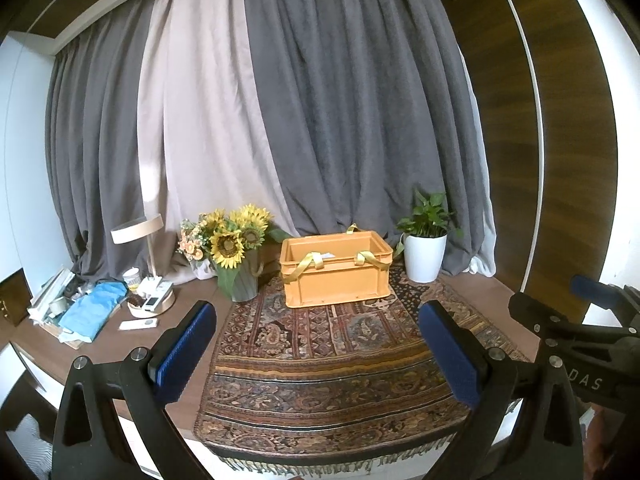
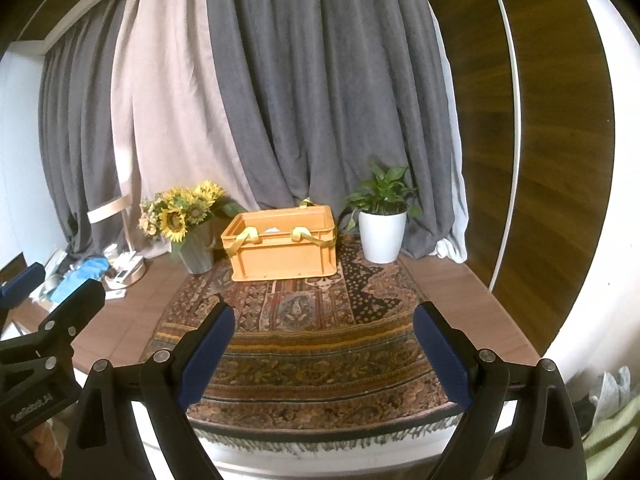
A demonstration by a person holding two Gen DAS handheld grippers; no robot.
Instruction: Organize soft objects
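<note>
An orange plastic crate (image 1: pixel 335 276) with yellow strap handles stands at the back of a patterned rug (image 1: pixel 320 360); something white shows inside it. It also shows in the right wrist view (image 2: pixel 282 246) on the rug (image 2: pixel 304 344). My left gripper (image 1: pixel 320 348) is open and empty, held above the rug's front part. My right gripper (image 2: pixel 324 352) is open and empty too, at the rug's front. The right gripper's body shows at the right edge of the left wrist view (image 1: pixel 580 320). Pale soft items (image 2: pixel 612 412) lie low at the right, off the table.
A sunflower vase (image 1: pixel 236 256) stands left of the crate, a white potted plant (image 1: pixel 425 246) right of it. A lamp (image 1: pixel 138 240), remotes and a blue cloth (image 1: pixel 96 308) clutter the left side. Grey curtains (image 1: pixel 340 100) hang behind. The table's front edge is just below the grippers.
</note>
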